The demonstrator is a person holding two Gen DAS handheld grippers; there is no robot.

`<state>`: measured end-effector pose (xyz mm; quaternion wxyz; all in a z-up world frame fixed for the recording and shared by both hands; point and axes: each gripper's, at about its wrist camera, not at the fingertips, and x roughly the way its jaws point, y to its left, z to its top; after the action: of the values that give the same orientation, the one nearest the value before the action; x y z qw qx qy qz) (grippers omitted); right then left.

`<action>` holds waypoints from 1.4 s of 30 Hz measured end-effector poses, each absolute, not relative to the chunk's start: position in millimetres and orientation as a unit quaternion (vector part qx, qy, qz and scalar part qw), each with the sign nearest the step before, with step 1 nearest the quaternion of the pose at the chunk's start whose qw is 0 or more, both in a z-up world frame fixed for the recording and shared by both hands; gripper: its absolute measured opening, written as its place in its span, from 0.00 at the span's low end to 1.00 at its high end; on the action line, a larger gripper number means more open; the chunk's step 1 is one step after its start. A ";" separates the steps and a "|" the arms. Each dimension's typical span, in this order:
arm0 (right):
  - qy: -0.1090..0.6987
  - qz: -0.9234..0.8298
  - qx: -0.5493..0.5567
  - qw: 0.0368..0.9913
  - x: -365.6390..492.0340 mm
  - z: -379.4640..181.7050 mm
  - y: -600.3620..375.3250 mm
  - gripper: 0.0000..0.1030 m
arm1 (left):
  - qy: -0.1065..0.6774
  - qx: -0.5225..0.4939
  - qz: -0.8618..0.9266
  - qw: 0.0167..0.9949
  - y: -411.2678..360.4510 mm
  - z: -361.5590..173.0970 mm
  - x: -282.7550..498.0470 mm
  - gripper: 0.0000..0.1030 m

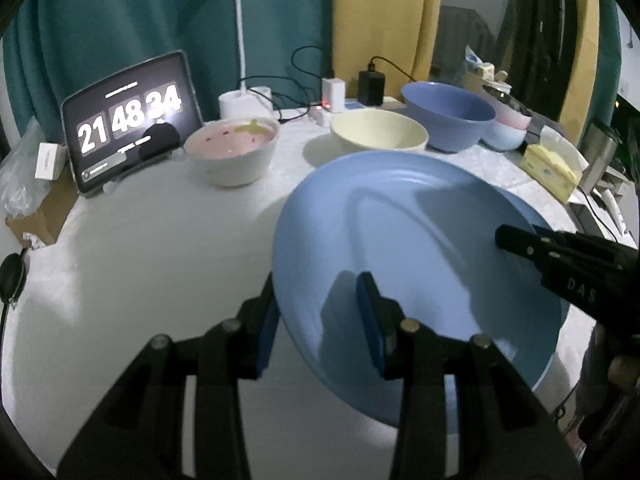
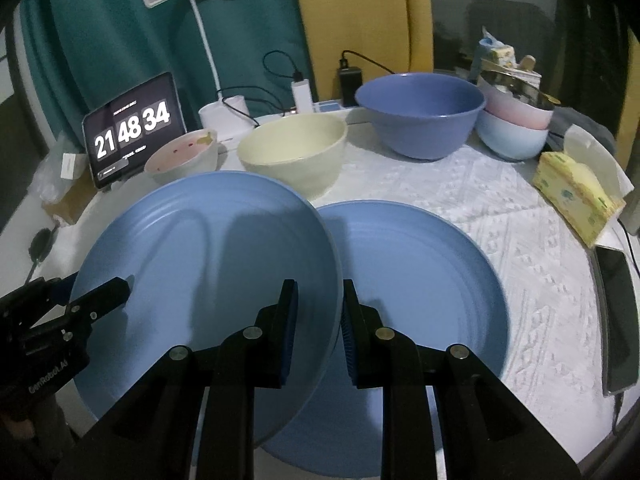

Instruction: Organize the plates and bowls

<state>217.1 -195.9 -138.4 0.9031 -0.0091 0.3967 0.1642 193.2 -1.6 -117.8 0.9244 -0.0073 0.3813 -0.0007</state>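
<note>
Blue plate, cream bowl, white knit-pattern tablecloth, yellow tissue pkg.

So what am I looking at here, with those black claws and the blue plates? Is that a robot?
No robot: a person holds a two-finger claw in each hand, each with a wide-angle camera looking along its fingers. One picture comes from the left gripper, the other from the right gripper. Both claws pinch opposite edges of the same raised blue plate, tilted above a second blue plate lying on the white tablecloth. Behind stand a cream bowl, a large blue bowl, a pink-lined bowl, stacked pastel bowls, a tablet clock and a tissue pack.
</note>
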 end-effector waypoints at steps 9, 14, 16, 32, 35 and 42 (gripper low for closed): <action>0.394 0.155 0.007 0.906 216.8 -139.0 -219.6 0.22 | 0.384 0.010 -0.009 0.923 -26.3 -117.5 196.0 0.38; 0.393 0.150 0.016 0.907 218.2 -139.8 -234.6 0.22 | 0.383 0.018 -0.015 0.923 -40.3 -119.0 199.0 0.38; 0.393 0.147 0.020 0.908 219.5 -140.5 -241.6 0.22 | 0.384 0.022 -0.017 0.923 -45.9 -120.5 201.1 0.38; 0.403 0.118 0.044 0.906 236.1 -154.4 -282.8 0.22 | 0.400 0.043 -0.037 0.915 -89.6 -137.9 226.9 0.39; 0.406 0.119 0.047 0.905 238.6 -155.0 -286.9 0.22 | 0.403 0.040 -0.031 0.914 -92.0 -139.7 233.0 0.39; 0.408 0.124 0.048 0.903 242.3 -152.0 -288.0 0.22 | 0.416 0.033 -0.025 0.908 -91.1 -145.5 242.0 0.39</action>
<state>242.3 -288.0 -152.0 0.9031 0.0484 0.4082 0.1242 242.0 -91.1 -145.5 0.9085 0.0332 0.4159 -0.0250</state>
